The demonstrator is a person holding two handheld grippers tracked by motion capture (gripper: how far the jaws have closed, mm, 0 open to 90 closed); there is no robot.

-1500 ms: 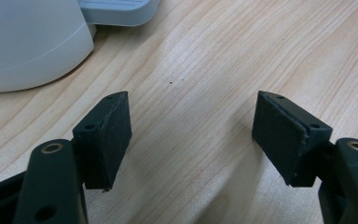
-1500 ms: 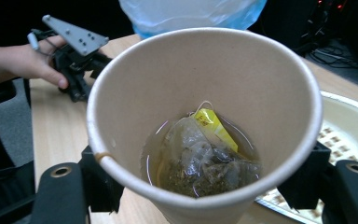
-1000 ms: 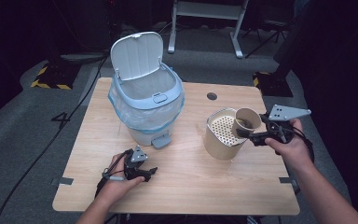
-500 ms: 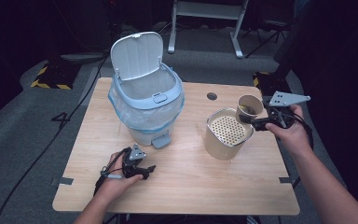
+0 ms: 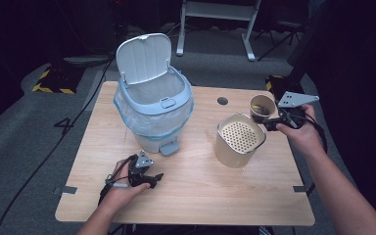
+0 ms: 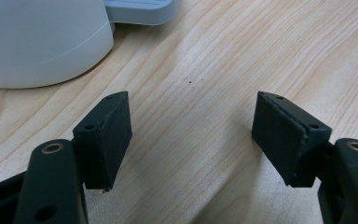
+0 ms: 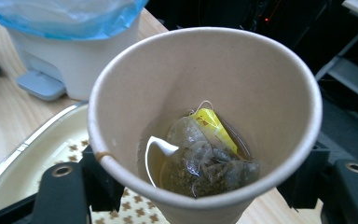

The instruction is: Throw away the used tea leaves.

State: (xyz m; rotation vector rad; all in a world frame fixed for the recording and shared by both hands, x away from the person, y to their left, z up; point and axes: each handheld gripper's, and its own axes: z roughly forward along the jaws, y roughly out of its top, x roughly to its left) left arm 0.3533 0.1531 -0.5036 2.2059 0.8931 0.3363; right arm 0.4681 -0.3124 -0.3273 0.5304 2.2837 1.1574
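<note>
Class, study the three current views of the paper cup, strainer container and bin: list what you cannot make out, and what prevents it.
- Paper cup, right gripper view: its base is cut off by the bottom edge.
- Right gripper's fingers, right gripper view: pads hidden behind the cup wall.
- Strainer container, high view: contents hidden under its perforated insert.
- Pedal bin, high view: inside hidden by its bag.
- Tea bag, high view: too small.

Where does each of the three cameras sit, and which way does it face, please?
High view: above the person's side, looking forward and down on the table; forearms, left gripper and right gripper show.
Left gripper view: on the left gripper, facing bare tabletop beside the bin; open jaws show.
Right gripper view: on the right gripper, looking into the paper cup it clamps.
Shared: the bin and the strainer container.
</note>
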